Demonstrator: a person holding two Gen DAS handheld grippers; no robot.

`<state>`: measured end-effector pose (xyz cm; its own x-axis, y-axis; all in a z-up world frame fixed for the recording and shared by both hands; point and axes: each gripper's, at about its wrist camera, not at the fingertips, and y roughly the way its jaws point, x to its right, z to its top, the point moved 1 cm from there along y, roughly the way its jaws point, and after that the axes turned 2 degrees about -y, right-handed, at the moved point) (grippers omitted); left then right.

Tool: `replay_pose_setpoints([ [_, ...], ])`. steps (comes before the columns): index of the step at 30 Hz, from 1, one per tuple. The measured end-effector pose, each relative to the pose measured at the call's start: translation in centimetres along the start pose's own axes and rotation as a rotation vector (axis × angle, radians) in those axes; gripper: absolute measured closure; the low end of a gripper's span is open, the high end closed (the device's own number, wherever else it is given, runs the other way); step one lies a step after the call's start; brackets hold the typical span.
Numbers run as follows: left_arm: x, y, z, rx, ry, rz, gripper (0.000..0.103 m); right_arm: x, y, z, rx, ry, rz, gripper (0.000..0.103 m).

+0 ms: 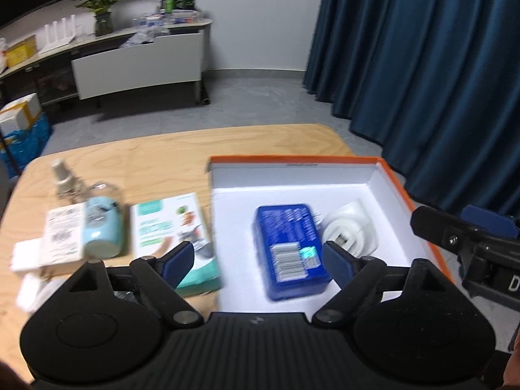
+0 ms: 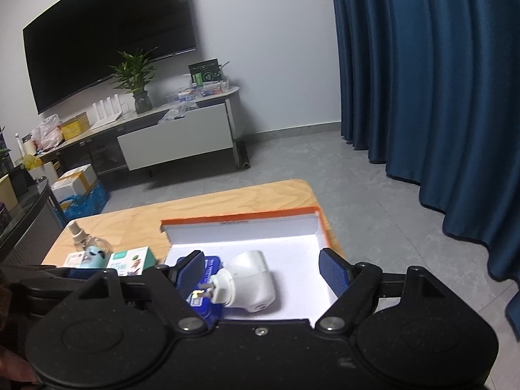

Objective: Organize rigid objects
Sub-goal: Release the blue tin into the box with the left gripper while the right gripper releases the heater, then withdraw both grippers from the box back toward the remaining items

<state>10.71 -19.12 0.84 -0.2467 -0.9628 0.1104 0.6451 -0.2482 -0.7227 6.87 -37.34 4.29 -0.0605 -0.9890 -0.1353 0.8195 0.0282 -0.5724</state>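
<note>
An orange-rimmed white box [image 1: 386, 195] sits on the right of the wooden table [image 1: 156, 152]. Inside it lie a blue pack [image 1: 289, 250] and a white plug adapter [image 1: 351, 230]. My left gripper [image 1: 260, 260] is open and empty, above the box's left edge near the blue pack. My right gripper [image 2: 263, 271] is open and empty above the box [image 2: 240, 221], over the white adapter [image 2: 250, 282] and the blue pack [image 2: 211, 266]. The right gripper also shows in the left wrist view [image 1: 468, 243] at the box's right side.
Left of the box lie a teal-and-white carton [image 1: 172, 237], a light blue cylinder [image 1: 100, 230], a clear spray bottle [image 1: 65, 182] and white cartons [image 1: 61, 237]. Blue curtains [image 1: 422, 65] hang at the right. A cabinet [image 1: 139, 61] stands by the far wall.
</note>
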Motion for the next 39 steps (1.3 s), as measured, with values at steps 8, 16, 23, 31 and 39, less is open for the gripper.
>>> replay_pose_setpoints([
  [8,-2.3,-2.3,-0.9,-0.012,-0.022,0.062,0.011,-2.2,-0.3,-1.0,-0.036,-0.017,0.043,0.012],
  [16,-4.9,-4.4,-1.4,0.008,-0.066,0.104,0.010,-5.1,-0.6,-1.5,-0.057,-0.053,0.101,0.012],
  [23,-6.8,-5.6,-1.9,0.022,-0.097,0.120,0.010,-7.6,-0.8,-1.7,-0.067,-0.092,0.134,0.012],
  [31,-8.5,-6.4,-2.4,0.032,-0.127,0.132,0.010,-9.4,-0.8,-2.0,-0.074,-0.119,0.162,0.012],
  [39,-10.5,-7.2,-3.3,0.033,-0.153,0.144,0.010,-11.4,-0.7,-2.5,-0.091,-0.145,0.198,0.012],
])
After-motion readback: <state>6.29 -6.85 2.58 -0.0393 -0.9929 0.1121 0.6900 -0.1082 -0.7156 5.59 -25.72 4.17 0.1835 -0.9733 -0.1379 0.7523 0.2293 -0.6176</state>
